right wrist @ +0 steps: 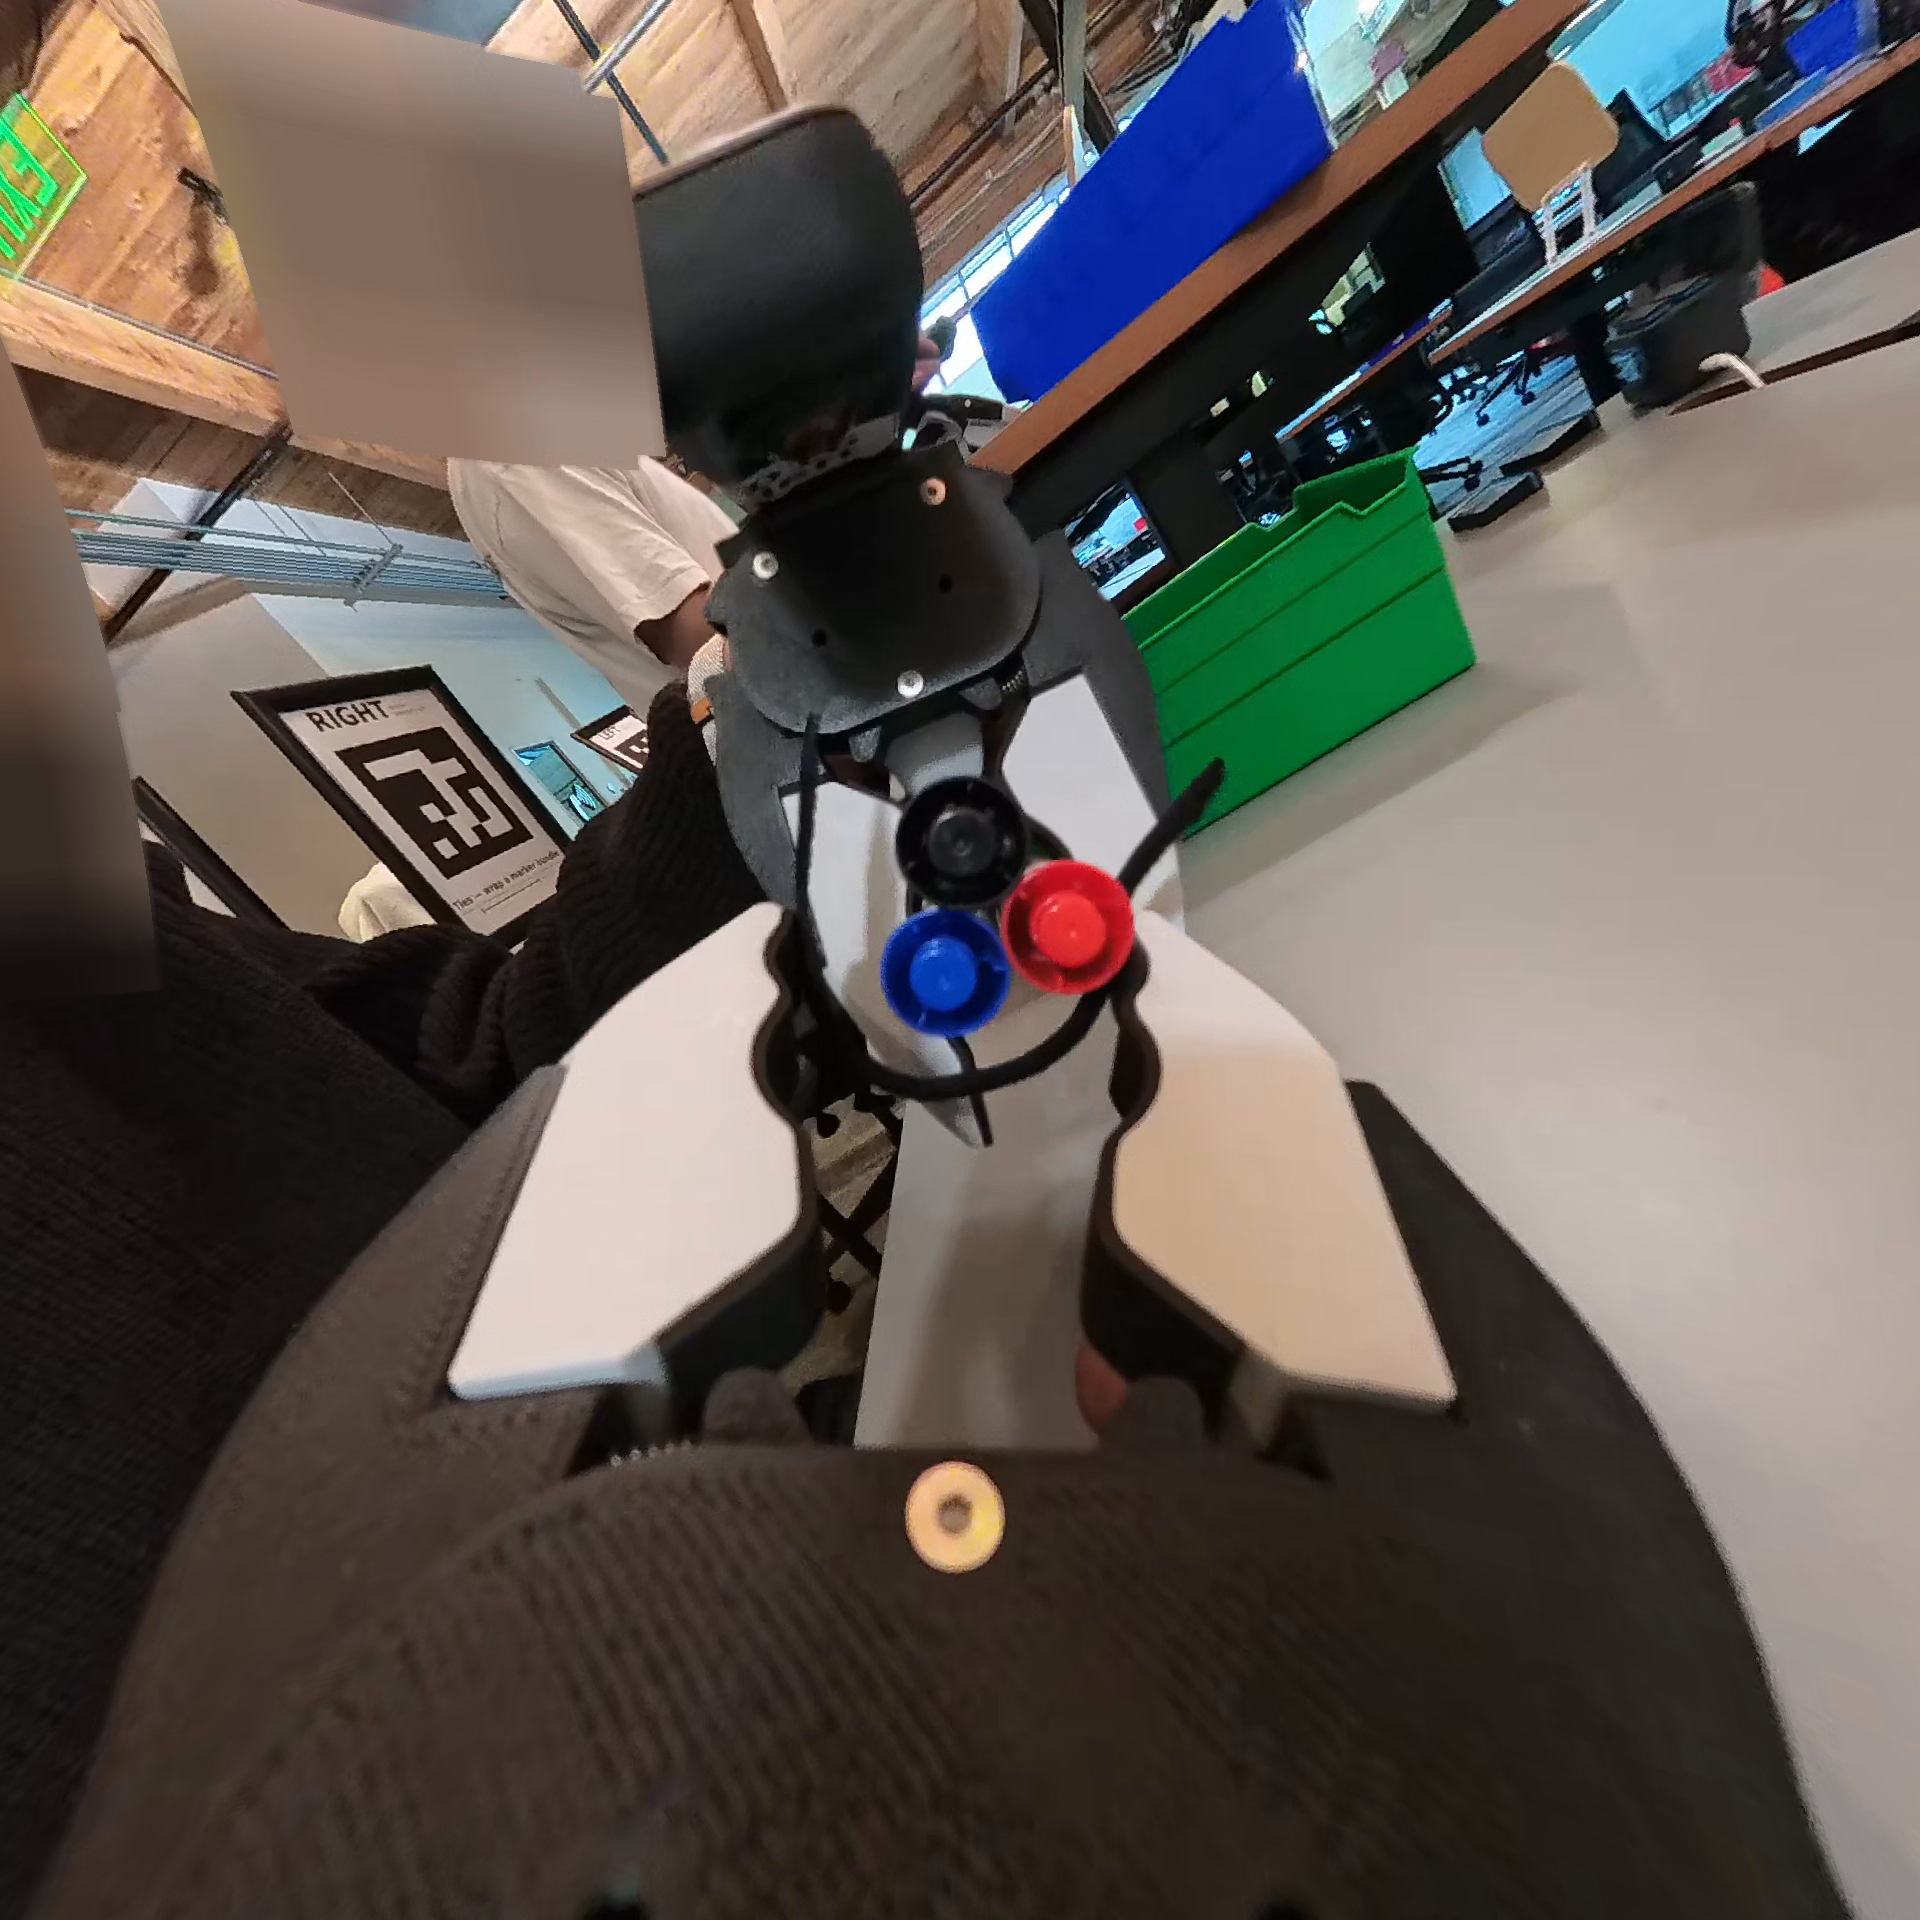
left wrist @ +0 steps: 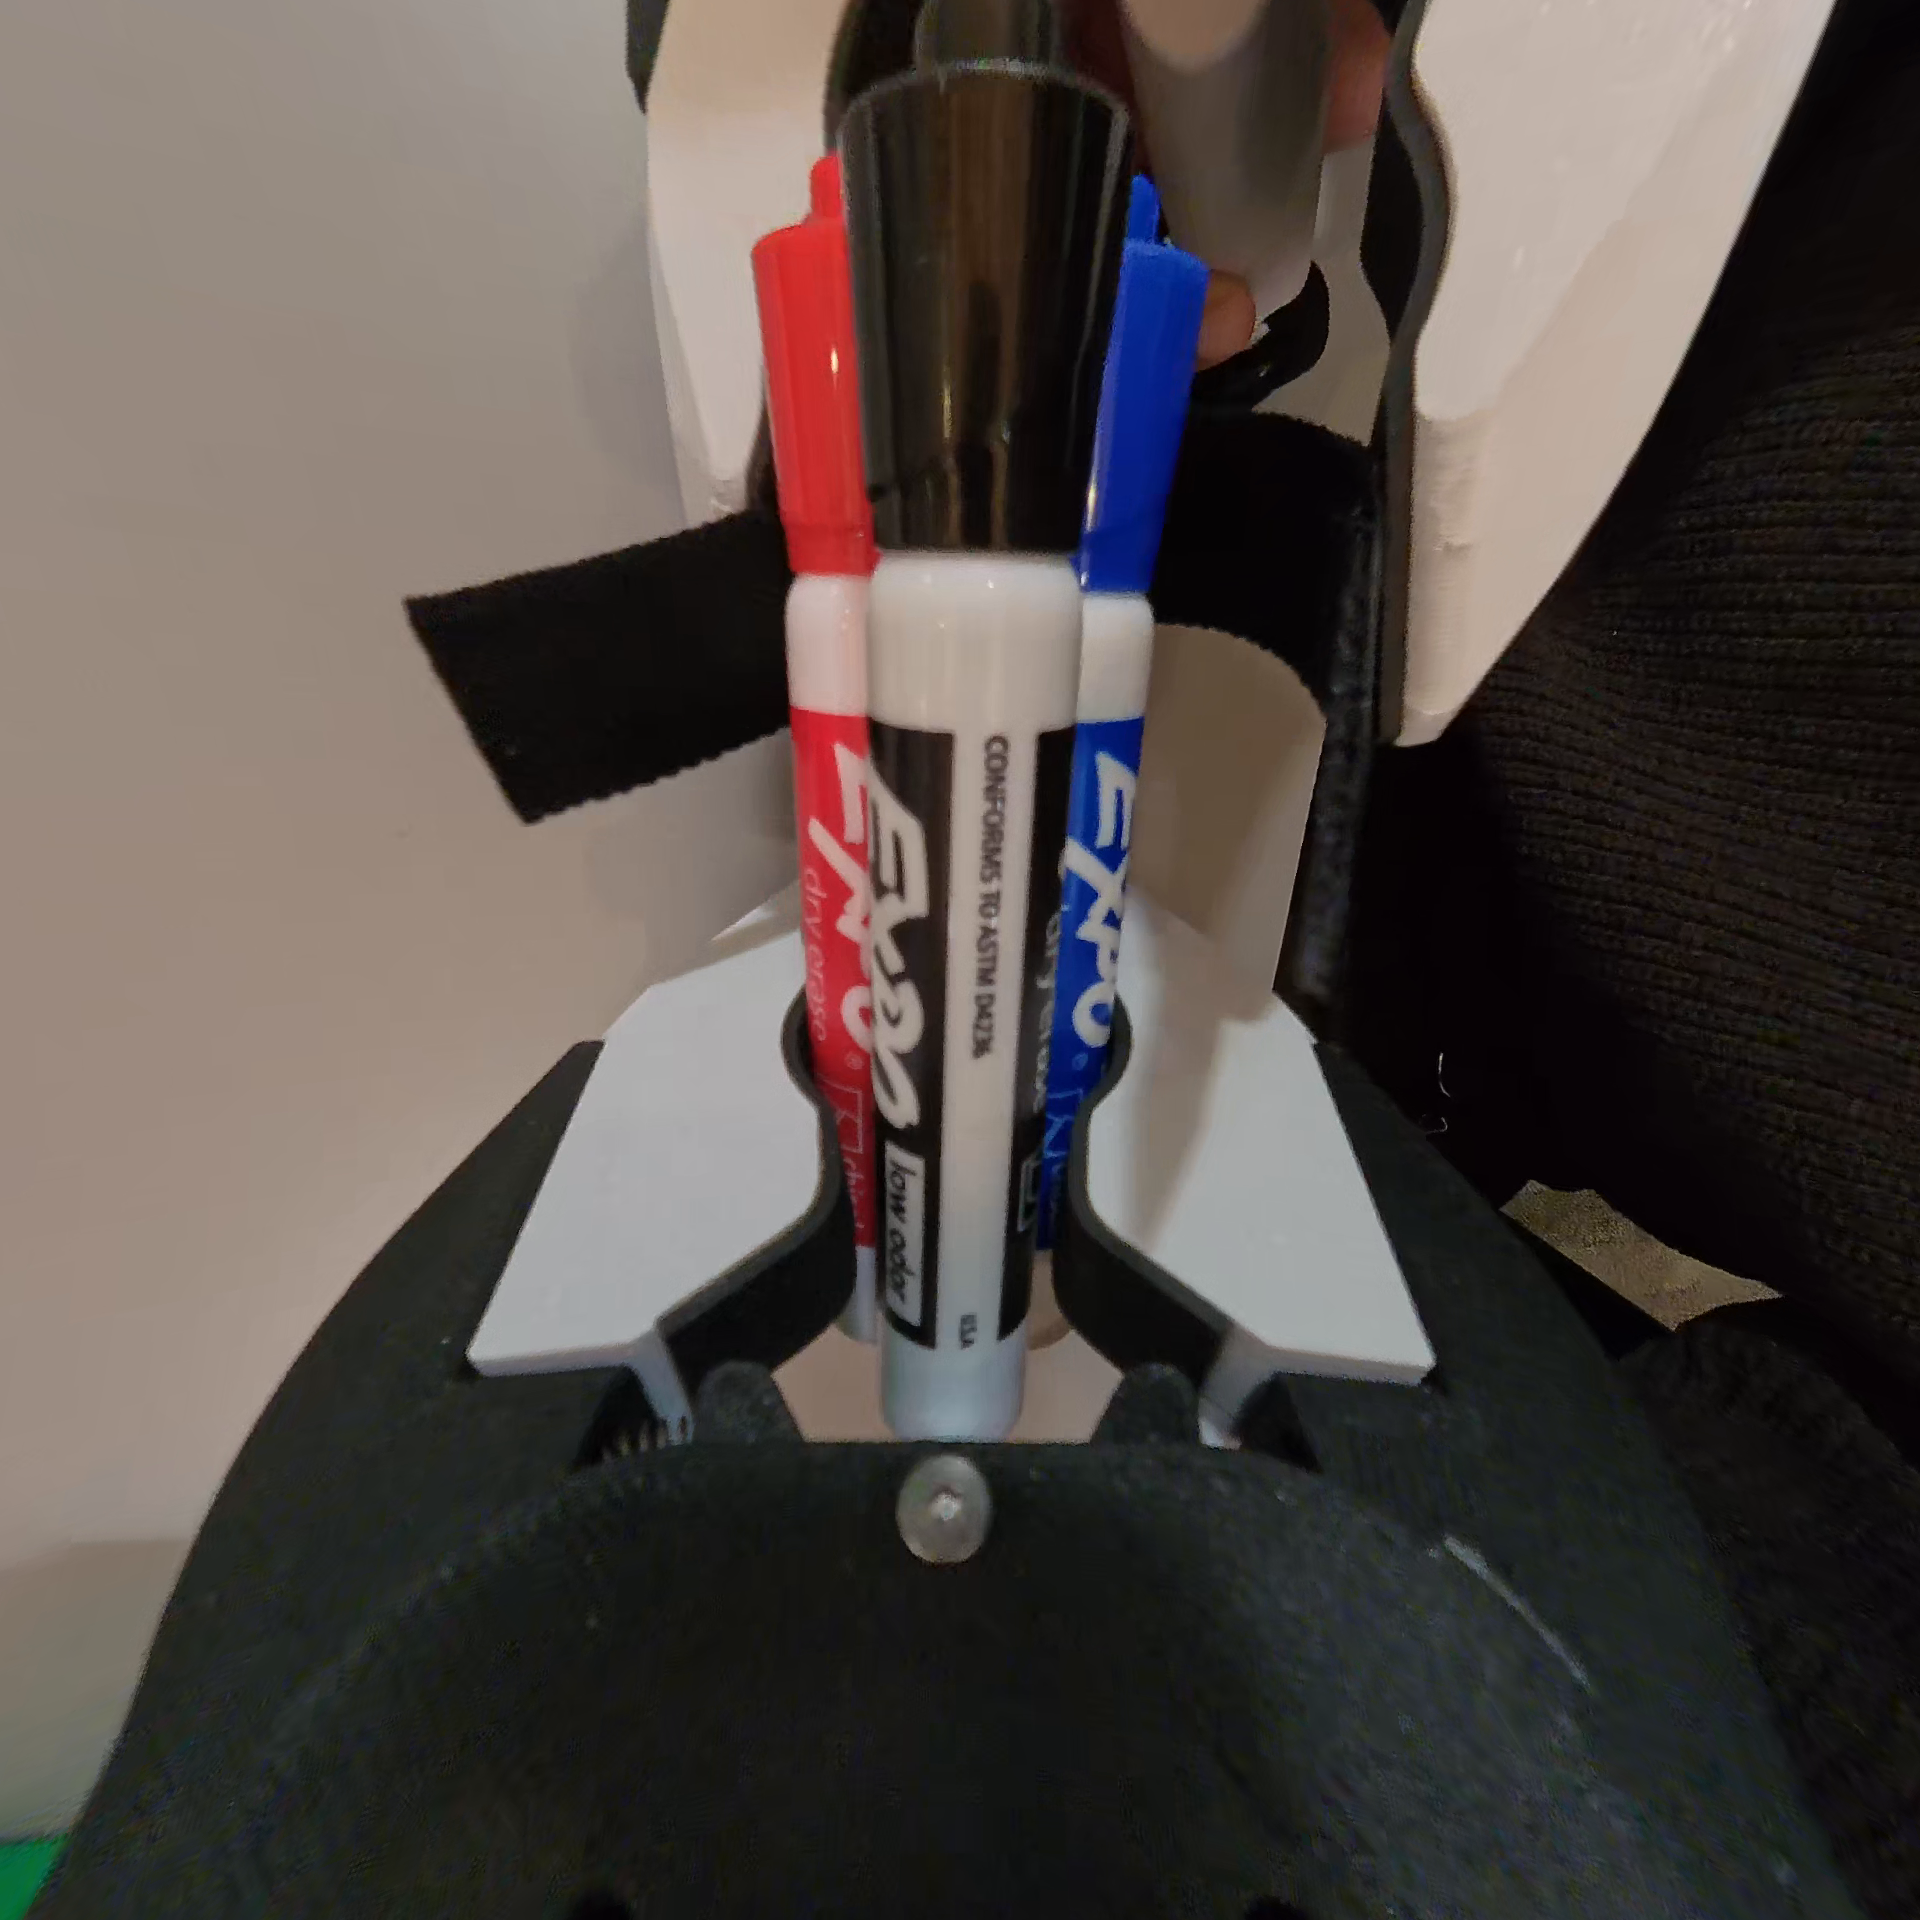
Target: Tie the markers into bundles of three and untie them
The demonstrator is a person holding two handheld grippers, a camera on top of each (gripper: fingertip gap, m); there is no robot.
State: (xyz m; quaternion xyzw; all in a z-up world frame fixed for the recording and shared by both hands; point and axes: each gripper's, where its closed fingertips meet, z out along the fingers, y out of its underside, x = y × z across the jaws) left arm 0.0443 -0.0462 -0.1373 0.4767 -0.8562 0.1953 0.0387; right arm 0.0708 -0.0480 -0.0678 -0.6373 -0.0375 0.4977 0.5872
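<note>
My left gripper point(left wrist: 956, 1039) is shut on three markers side by side: a red marker point(left wrist: 821, 468), a thicker black marker point(left wrist: 977, 343) and a blue marker point(left wrist: 1138, 436). A black strap point(left wrist: 582, 665) passes behind them; its left end hangs free and its right part runs along a white finger point(left wrist: 1507, 312) of the other gripper. In the right wrist view the caps show end-on: black point(right wrist: 956, 842), blue point(right wrist: 940, 971), red point(right wrist: 1065, 925). My right gripper point(right wrist: 961, 945) is open, with its fingers on either side of the caps. The strap point(right wrist: 997, 1081) loops under them.
The left gripper's body point(right wrist: 883, 613) faces me above a grey table point(right wrist: 1558, 1039). A green bin point(right wrist: 1309, 644) stands behind on the table. A framed sign point(right wrist: 416, 790) and a person in a white shirt point(right wrist: 582, 551) are at left. A black knit sleeve point(left wrist: 1714, 831) is close by. Spacing between my two grippers at the tips: around 7 cm.
</note>
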